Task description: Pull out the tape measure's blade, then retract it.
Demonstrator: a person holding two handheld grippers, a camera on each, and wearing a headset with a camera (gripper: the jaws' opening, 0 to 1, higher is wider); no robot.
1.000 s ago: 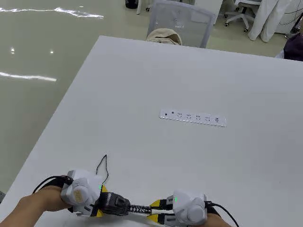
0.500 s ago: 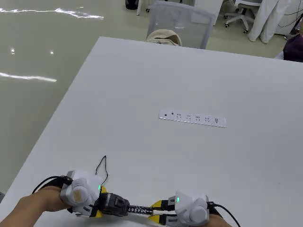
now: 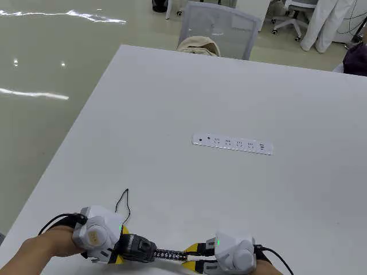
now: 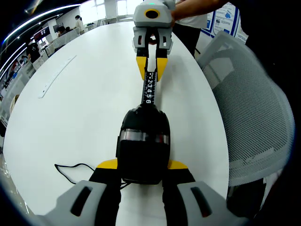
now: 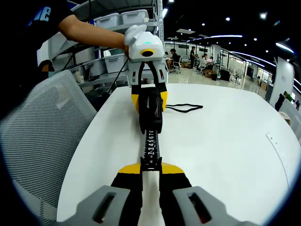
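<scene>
Under both grippers spreads a broad white table [image 3: 229, 91], bare over most of its top. At its far edge stands a grey mesh-backed chair [image 3: 221, 26]; another mesh chair back [image 4: 244, 103] shows beside the near edge in the left gripper view. A long, flat white power strip [image 3: 232, 143] lies near the middle of the table, well apart from the work.

Low in the head view, at the table's near edge, the two grey-and-white grippers with yellow fingertips face each other. The left gripper [image 3: 123, 247] has its jaws closed around the black tape measure case [image 3: 137, 248], with one yellow tip pressed against each side of the body, as its own view shows [image 4: 143, 165]. The case [image 4: 143, 146] sits just above or on the tabletop; which of the two cannot be told. The right gripper [image 3: 192, 255] has its jaws pinched shut on the outer end of the blade, seen from its own camera [image 5: 150, 169] and head-on from the left gripper view [image 4: 150, 66].

Between them runs the narrow black blade with white numerals [image 3: 169, 254], drawn out a short way and stretched straight from the case's mouth to the right gripper's tips; the digits 2 to 6 read along it [image 4: 148, 89].

A thin black cord [image 3: 123, 201] lies looped on the table just beside the left gripper.
</scene>
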